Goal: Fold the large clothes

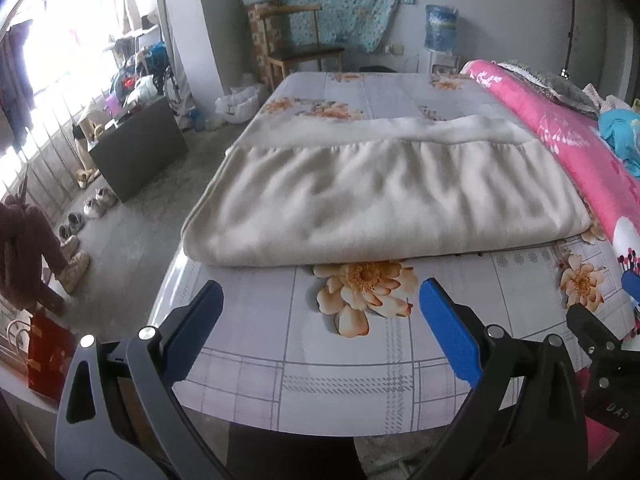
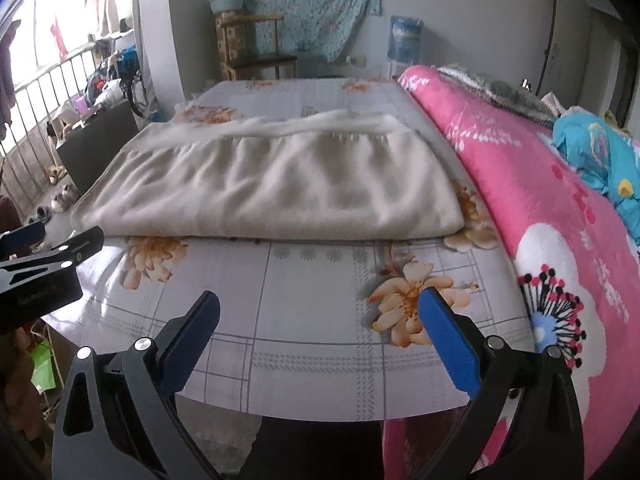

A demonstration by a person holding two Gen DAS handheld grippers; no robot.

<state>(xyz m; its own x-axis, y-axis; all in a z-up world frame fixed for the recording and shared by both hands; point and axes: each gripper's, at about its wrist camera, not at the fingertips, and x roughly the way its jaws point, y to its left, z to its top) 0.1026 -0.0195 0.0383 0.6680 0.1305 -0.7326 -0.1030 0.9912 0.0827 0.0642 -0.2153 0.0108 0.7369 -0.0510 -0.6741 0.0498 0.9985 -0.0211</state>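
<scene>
Nearest, over the near edge of the bed point(image 1: 340, 380): the left tool point(image 1: 320, 312) and the right tool point(image 2: 319, 314), side by side, both released, jaws spread wide and holding nothing; neither touches cloth. Each shows at the margin of the other's view, the left one toward the bed's near-left corner, the right one toward the pink quilt point(image 2: 540, 208) that runs along the bed's right edge. Between tools and garment: a bare strip of flower-printed sheet. Beyond it, mid-bed: the cream garment point(image 1: 380, 192), already doubled into a thick flat stack, its long axis lying crosswise, parallel to the near edge, its rounded fold edge facing the tools and a lower layer showing past its far edge. It lies straight ahead of both tools; its left end stands before the left tool, its right end, just beside the quilt, before the right. Judged: the next fold likely takes each end with its own tool. Farther: a wooden chair point(image 1: 304, 48) past the far edge of the bed, a patterned cloth hung on the wall.
</scene>
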